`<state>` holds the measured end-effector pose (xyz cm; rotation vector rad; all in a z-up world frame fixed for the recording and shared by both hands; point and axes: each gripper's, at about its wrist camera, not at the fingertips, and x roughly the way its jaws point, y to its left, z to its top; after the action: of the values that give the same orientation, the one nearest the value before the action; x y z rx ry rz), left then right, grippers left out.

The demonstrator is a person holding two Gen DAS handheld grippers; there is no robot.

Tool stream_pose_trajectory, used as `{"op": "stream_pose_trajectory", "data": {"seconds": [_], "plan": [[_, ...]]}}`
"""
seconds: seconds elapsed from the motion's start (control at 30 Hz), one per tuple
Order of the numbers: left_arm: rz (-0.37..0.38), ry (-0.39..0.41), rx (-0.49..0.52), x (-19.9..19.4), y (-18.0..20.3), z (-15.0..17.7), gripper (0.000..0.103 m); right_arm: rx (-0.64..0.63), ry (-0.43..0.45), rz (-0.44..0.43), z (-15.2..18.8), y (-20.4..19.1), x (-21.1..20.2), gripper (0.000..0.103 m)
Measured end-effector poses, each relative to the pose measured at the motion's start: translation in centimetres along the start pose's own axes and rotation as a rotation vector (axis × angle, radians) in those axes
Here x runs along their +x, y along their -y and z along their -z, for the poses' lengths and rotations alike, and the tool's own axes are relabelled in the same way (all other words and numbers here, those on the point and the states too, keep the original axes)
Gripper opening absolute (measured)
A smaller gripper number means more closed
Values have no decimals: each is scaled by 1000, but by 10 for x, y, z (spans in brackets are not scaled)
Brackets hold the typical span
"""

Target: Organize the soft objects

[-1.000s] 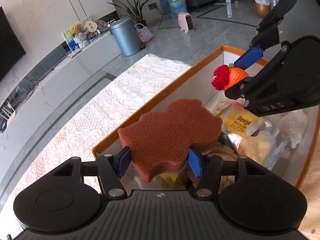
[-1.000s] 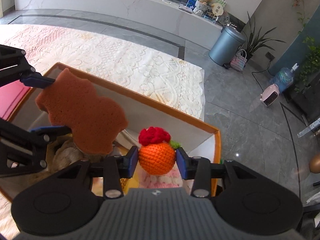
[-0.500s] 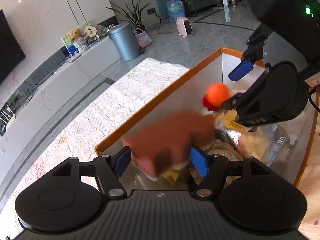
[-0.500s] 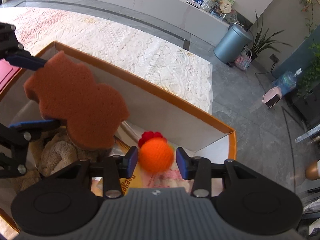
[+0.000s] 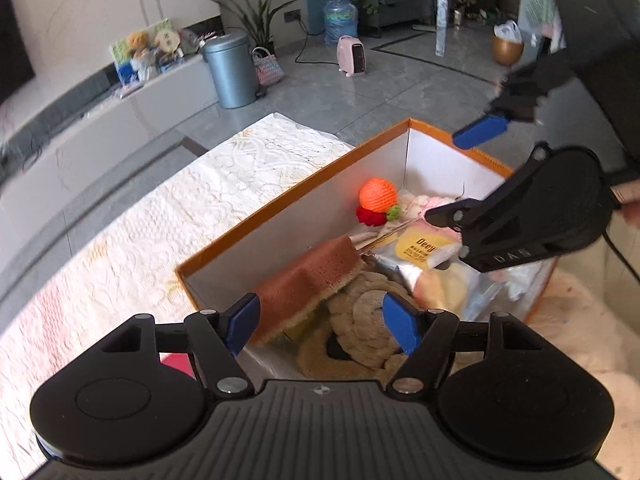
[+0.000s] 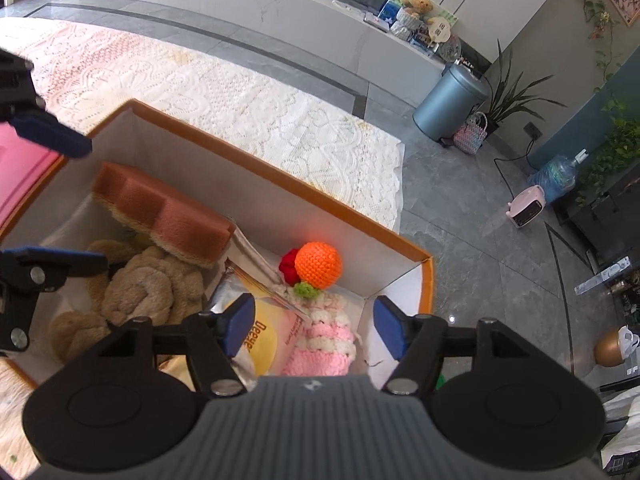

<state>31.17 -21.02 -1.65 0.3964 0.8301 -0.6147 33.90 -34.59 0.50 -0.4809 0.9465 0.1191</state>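
Observation:
An orange-rimmed cardboard box holds the soft objects. The brown sponge lies tilted in the box against its wall, over a beige knotted plush. The orange crochet ball with red flower rests in the far corner beside a pink-white crochet piece. My left gripper is open and empty above the box's near end. My right gripper is open and empty above the other end.
A foil snack packet with a yellow label lies in the box. The box stands on a white lace rug. A pink object lies beside the box. A grey bin stands far off.
Both grippers have opened. The brown sponge dropped from the left gripper into the box, and the orange crochet ball dropped from the right gripper into the corner. Both grippers rose a little.

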Motion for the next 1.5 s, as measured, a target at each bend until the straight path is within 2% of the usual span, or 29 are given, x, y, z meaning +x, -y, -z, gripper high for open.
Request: {"op": "stream_pose_trajectory", "data": {"seconds": [0.2, 0.37, 0.43, 0.57, 0.73, 0.83, 1.0, 1.13, 1.27, 1.4, 1.5], "plan": [[-20, 64, -42, -32, 3, 9, 82, 10, 37, -8, 11, -2, -35, 70], [-24, 142, -68, -67, 12, 18, 80, 66, 69, -42, 24, -5, -67, 72], [-23, 171, -89, -82, 14, 21, 80, 97, 90, -52, 29, -9, -81, 88], [-43, 234, -120, -110, 19, 29, 80, 163, 134, -86, 39, -16, -107, 89], [-71, 371, -186, -150, 24, 51, 78, 253, 232, -128, 57, -34, -143, 91], [-88, 417, -175, -166, 30, 65, 75, 313, 325, -132, 72, -50, -165, 97], [-155, 515, -210, -180, 39, 93, 74, 394, 461, -78, 97, -86, -190, 98], [-239, 584, -251, -178, 48, 115, 74, 467, 517, -51, 113, -109, -198, 99], [-295, 584, -294, -171, 48, 134, 74, 505, 558, -8, 125, -132, -199, 100], [-352, 530, -325, -166, 41, 149, 77, 557, 572, 48, 139, -150, -194, 100], [-434, 518, -331, -161, 43, 160, 88, 602, 575, 69, 149, -160, -184, 100]]}}
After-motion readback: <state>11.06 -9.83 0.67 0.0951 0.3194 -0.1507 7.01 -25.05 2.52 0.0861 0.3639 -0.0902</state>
